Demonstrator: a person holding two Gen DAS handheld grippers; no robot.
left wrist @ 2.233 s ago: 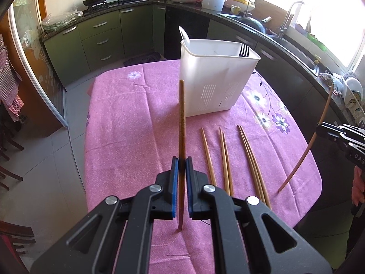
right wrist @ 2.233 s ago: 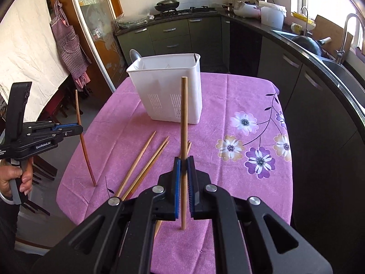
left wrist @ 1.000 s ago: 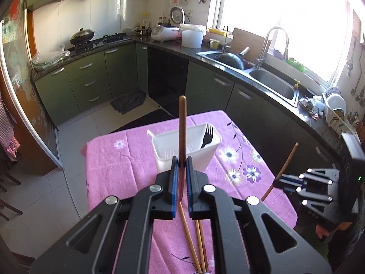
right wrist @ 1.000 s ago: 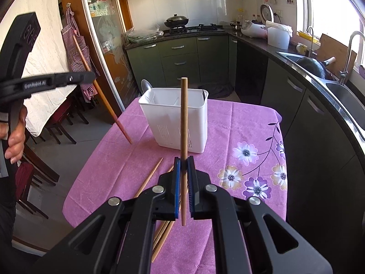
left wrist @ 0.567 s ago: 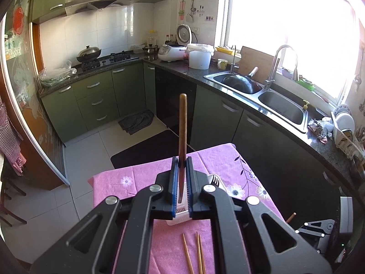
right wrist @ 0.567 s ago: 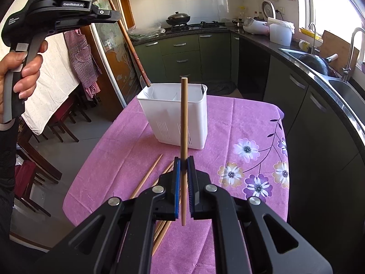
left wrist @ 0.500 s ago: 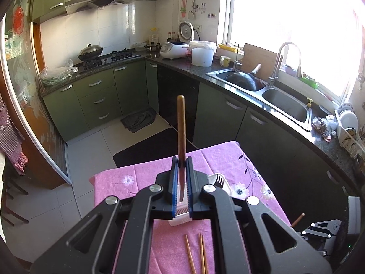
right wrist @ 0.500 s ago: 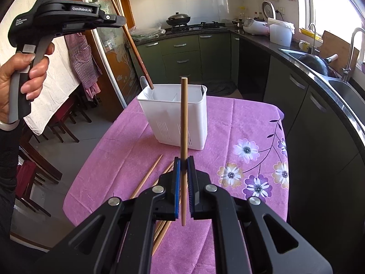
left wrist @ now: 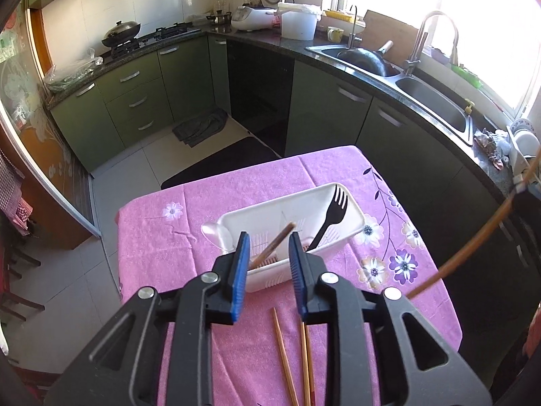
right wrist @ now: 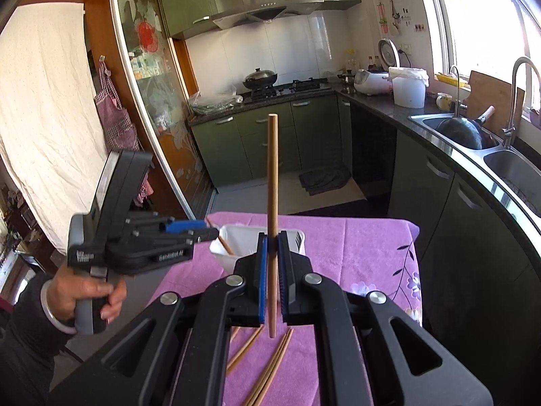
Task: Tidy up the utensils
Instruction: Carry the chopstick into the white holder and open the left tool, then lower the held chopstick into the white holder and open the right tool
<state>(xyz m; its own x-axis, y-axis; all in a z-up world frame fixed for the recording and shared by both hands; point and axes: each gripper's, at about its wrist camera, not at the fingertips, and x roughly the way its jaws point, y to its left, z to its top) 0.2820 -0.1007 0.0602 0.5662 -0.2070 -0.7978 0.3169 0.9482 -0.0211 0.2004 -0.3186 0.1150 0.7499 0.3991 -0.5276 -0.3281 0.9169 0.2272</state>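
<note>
Standing in a kitchen of green cabinets (left wrist: 135,101), with a sink (left wrist: 436,108) under the bright window: a table under a pink flowered cloth (left wrist: 236,199), dropping off to tiled floor on the left and far sides. Sitting mid-cloth, a white holder (left wrist: 338,233) keeping a black fork (left wrist: 329,220). Hovering just above it with jaws spread wide, the left gripper (left wrist: 267,270); leaning inside the holder between them, a chopstick (left wrist: 274,243). Pinching a second chopstick (right wrist: 272,176) upright, the right gripper (right wrist: 273,270). Lying loose on the cloth nearby, more chopsticks (left wrist: 287,355).
</note>
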